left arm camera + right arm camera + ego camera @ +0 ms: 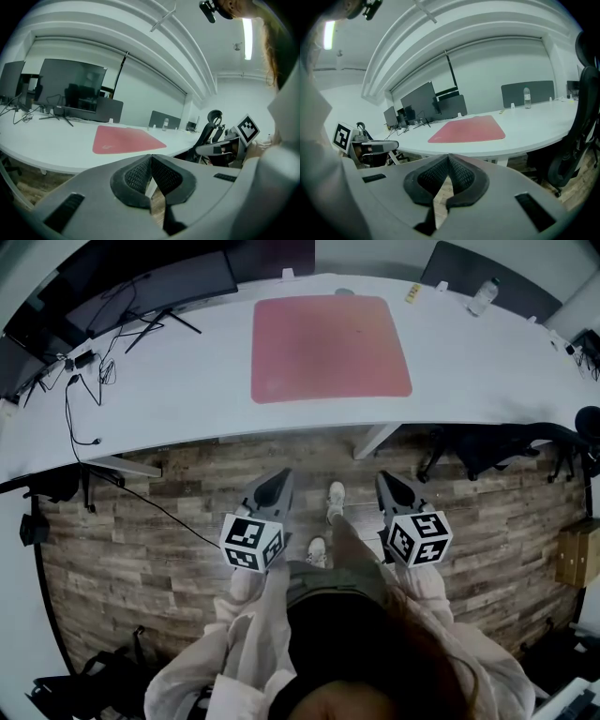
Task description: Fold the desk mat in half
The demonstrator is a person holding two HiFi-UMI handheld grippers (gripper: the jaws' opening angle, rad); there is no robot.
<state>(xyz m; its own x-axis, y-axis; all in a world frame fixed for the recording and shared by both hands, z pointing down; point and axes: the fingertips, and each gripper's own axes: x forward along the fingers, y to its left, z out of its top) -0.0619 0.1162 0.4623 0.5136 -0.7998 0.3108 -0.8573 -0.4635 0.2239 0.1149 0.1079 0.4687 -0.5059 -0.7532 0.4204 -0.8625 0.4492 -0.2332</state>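
Not yet begun. Flat and fully spread on the curved white desk (169,409), toward its far edge: the red rounded-corner rectangular desk mat (330,348). Short of the desk's near edge, both clamped shut on nothing: left gripper (277,480) and right gripper (386,480). Left to do — the whole fold.

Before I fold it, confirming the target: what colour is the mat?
The mat is plain red; head view.

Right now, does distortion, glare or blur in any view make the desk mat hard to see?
Head view: the wide lens bends the desk into an arc, yet the desk mat is sharp and evenly lit. Left gripper view: a ceiling lamp glares, away from the mat. Right gripper view: dark corners, mat clear.
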